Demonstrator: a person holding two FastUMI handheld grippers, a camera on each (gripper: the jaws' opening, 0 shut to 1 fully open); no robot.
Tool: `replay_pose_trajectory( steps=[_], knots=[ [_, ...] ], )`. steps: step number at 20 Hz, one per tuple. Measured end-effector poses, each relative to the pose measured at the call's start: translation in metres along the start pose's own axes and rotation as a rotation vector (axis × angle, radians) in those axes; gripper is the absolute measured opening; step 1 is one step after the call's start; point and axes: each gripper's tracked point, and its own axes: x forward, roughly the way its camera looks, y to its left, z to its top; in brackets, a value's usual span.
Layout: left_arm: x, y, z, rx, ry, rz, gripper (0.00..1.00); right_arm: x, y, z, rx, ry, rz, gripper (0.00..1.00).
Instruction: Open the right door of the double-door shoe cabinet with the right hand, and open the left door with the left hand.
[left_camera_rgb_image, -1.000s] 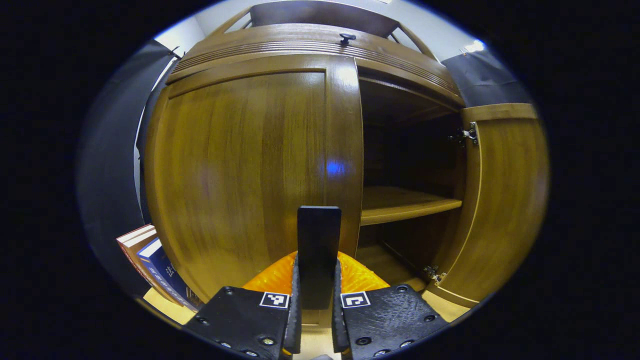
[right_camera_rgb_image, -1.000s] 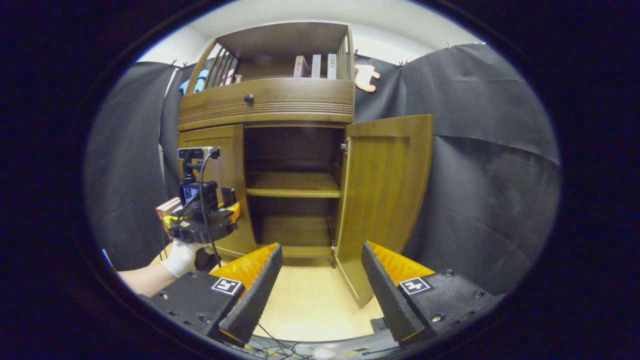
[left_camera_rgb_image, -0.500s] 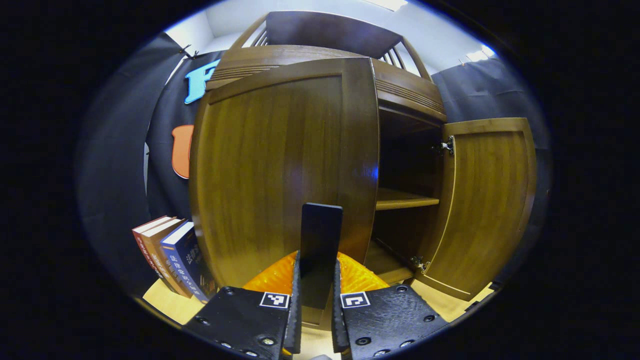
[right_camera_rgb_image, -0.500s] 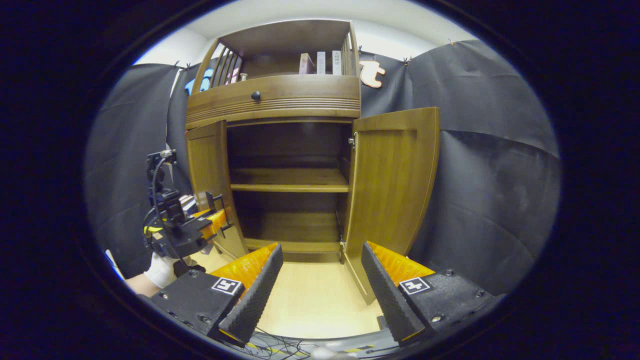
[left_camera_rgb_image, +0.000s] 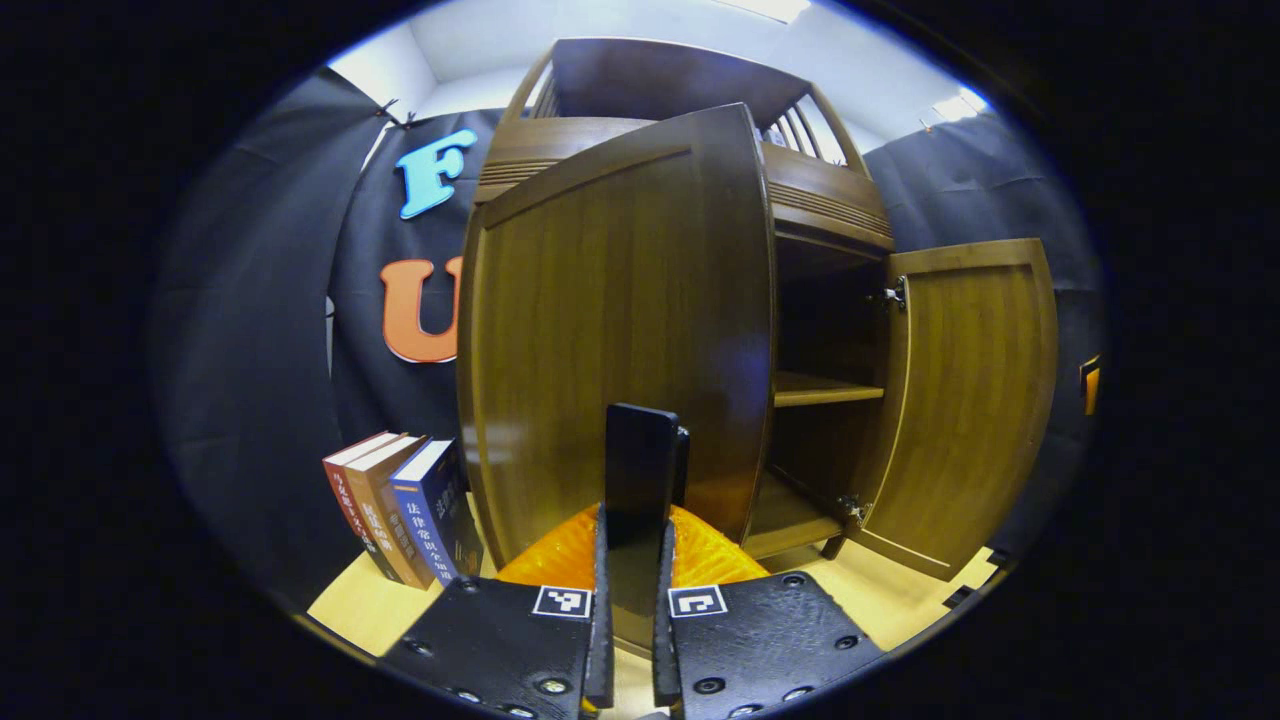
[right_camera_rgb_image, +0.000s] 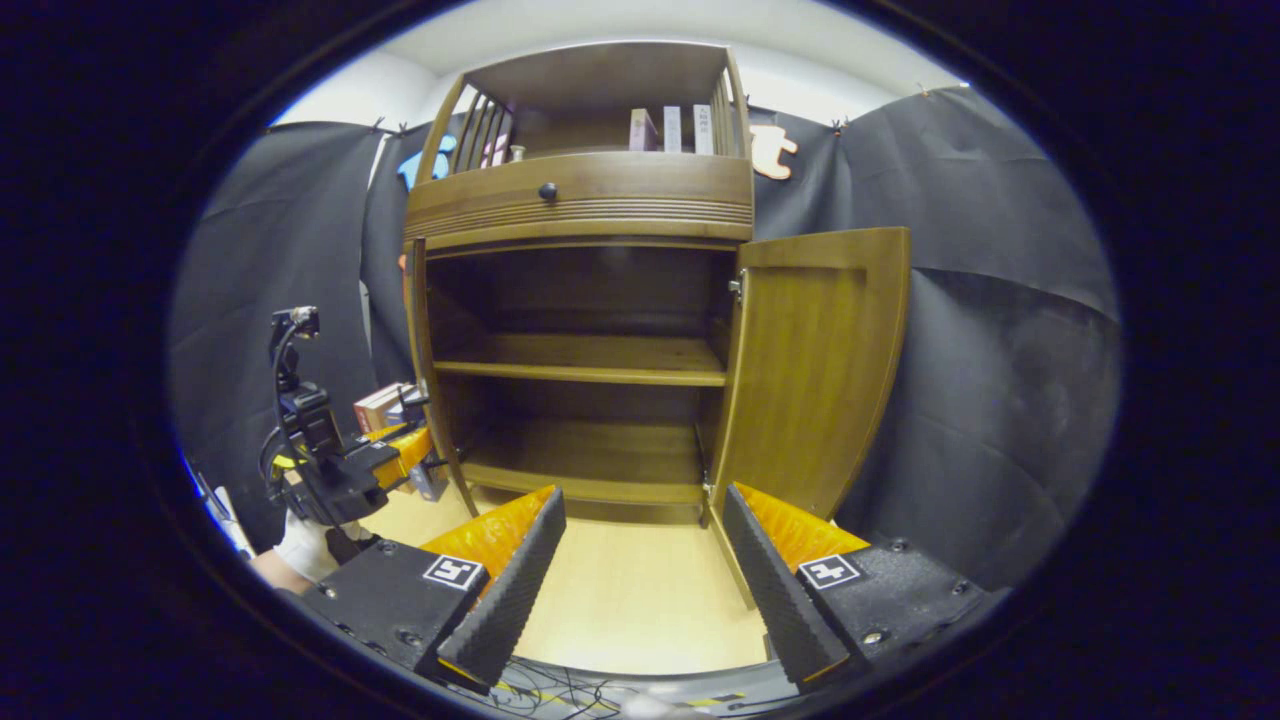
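The wooden shoe cabinet (right_camera_rgb_image: 580, 205) stands with both doors swung out. In the left gripper view my left gripper (left_camera_rgb_image: 630, 560) is shut on the flat dark handle (left_camera_rgb_image: 640, 460) of the left door (left_camera_rgb_image: 620, 320), which stands wide open toward me. In the right gripper view that door (right_camera_rgb_image: 418, 350) shows edge-on, with the left gripper (right_camera_rgb_image: 400, 450) and a gloved hand (right_camera_rgb_image: 300, 525) beside it. The right door (right_camera_rgb_image: 815, 370) hangs open, also seen as right door (left_camera_rgb_image: 970, 400). My right gripper (right_camera_rgb_image: 645, 560) is open, back from the cabinet, with nothing between its fingers.
Inside are a middle shelf (right_camera_rgb_image: 590, 360) and a bottom board (right_camera_rgb_image: 590, 455), both bare. A drawer knob (right_camera_rgb_image: 547, 190) sits above the doors. Books (left_camera_rgb_image: 400, 505) lean on the floor left of the cabinet. Cables (right_camera_rgb_image: 560, 685) lie on the light floor (right_camera_rgb_image: 630, 600).
My left gripper has pulled the left door from nearly closed to wide open, swinging it leftward. The right gripper has stayed open and drifted slightly; the right door has not moved.
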Motion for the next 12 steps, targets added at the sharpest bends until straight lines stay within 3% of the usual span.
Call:
replay_pose_trajectory(
  steps=[9,10,12],
  knots=[
    [-0.037,0.049,0.001,0.006,0.007,0.088,0.13,0.006,0.020,-0.007,0.002,0.017,0.062,1.00],
    [-0.037,0.054,0.003,0.009,0.000,0.092,0.03,0.007,0.023,-0.008,0.000,0.020,0.069,1.00],
    [-0.043,0.066,0.001,0.002,0.006,0.090,0.03,0.007,0.029,-0.010,-0.003,0.024,0.086,1.00]
  ],
)
